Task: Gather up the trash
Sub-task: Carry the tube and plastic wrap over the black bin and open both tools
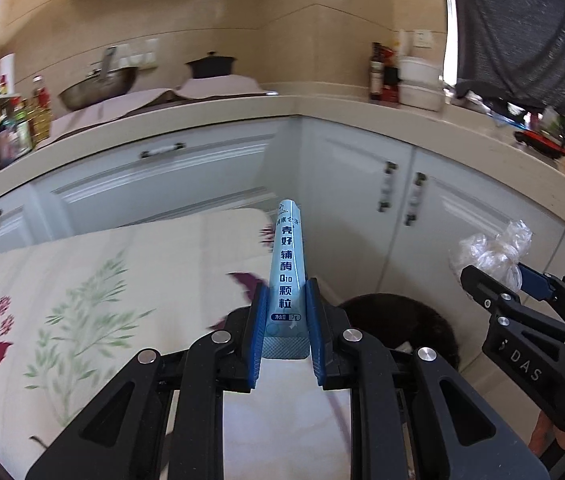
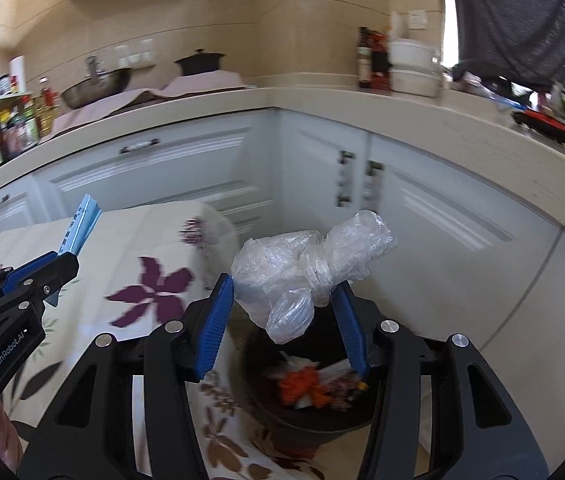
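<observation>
Our left tongs (image 1: 285,322) pinch a pale blue sachet (image 1: 288,276) beside the dark bin (image 2: 306,392), while our right tongs (image 2: 288,320) seemingly clamp crumpled clear plastic (image 2: 306,268) above its blurred rubbish.

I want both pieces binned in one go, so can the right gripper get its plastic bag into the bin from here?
Probably yes: the right gripper holds the plastic bag above the open dark bin, with nothing between them. The table stands just beside it.
</observation>
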A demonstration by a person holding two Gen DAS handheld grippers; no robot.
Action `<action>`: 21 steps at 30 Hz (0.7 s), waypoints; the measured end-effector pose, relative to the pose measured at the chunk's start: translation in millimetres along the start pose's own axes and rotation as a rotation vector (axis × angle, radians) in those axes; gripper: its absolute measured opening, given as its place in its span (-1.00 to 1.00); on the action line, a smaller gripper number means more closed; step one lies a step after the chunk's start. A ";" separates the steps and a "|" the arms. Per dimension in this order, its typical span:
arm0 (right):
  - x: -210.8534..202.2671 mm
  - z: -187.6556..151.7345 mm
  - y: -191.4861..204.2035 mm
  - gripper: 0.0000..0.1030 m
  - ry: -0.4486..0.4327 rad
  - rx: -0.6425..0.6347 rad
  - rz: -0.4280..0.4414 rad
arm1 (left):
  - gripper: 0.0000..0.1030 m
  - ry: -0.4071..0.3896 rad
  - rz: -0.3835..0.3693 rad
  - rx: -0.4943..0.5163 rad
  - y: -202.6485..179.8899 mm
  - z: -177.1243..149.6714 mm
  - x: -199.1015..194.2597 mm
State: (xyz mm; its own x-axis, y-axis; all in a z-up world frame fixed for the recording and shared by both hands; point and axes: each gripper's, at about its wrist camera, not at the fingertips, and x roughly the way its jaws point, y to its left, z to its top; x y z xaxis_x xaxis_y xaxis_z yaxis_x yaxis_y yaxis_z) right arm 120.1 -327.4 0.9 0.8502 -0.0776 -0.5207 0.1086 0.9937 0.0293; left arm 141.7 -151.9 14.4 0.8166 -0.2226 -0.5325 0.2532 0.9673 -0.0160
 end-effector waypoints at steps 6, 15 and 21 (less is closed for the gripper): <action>11.0 -4.6 -31.0 -0.04 0.010 0.034 -0.038 | -0.60 0.007 -0.044 0.036 -31.3 4.7 22.4; 38.1 -8.7 -55.7 0.25 0.010 0.067 -0.092 | 0.13 -0.002 -0.049 0.077 -57.9 7.2 50.8; 24.2 -6.0 -56.8 0.25 -0.013 0.069 -0.111 | 0.37 -0.024 -0.047 0.065 -53.7 7.8 38.2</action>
State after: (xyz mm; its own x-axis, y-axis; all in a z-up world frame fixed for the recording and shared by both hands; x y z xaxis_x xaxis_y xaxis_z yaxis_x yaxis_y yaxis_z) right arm 131.4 -385.2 -18.5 0.8376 -0.1879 -0.5130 0.2368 0.9711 0.0309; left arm 163.3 -213.3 1.5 0.8150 -0.2709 -0.5123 0.3238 0.9460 0.0150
